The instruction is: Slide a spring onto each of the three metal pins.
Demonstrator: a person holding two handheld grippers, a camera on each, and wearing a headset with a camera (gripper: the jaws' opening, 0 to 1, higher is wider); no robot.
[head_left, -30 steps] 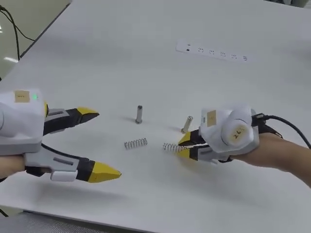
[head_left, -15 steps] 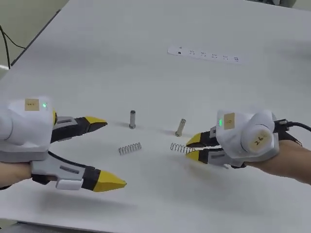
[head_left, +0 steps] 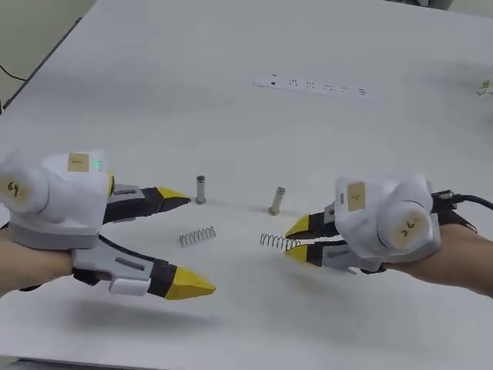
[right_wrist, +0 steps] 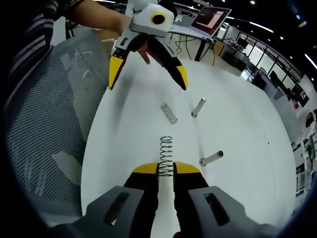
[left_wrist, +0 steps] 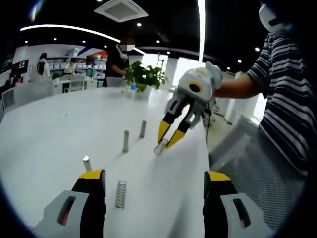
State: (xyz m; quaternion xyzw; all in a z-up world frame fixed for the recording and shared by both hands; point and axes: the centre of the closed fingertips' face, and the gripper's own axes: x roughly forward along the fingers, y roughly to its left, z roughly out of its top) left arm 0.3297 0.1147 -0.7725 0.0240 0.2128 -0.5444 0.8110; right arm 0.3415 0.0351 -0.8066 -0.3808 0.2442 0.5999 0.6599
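Note:
My right gripper point(head_left: 295, 240) is shut on one end of a spring point(head_left: 273, 242), which sticks out leftward just above the white table point(head_left: 231, 116). The right gripper view shows the same spring point(right_wrist: 166, 154) pinched between my fingertips point(right_wrist: 146, 169). A second spring point(head_left: 196, 236) lies loose between the jaws of my open left gripper point(head_left: 192, 243). Two metal pins stand upright, one point(head_left: 200, 190) by the left gripper's far jaw and one point(head_left: 276, 200) just beyond the held spring. The left gripper view shows three pins: point(left_wrist: 87, 162), point(left_wrist: 126, 141), point(left_wrist: 143, 129).
A white power strip point(head_left: 316, 86) lies at the far side of the table. A cable point(head_left: 462, 202) trails from the right gripper. In the left gripper view, a person in a striped shirt point(left_wrist: 287, 99) sits at the table's near edge, by a mesh chair point(right_wrist: 44, 114).
Relative to the pins, my right gripper has shifted right with the spring held. My left gripper has moved in toward the left pin and the loose spring, staying open.

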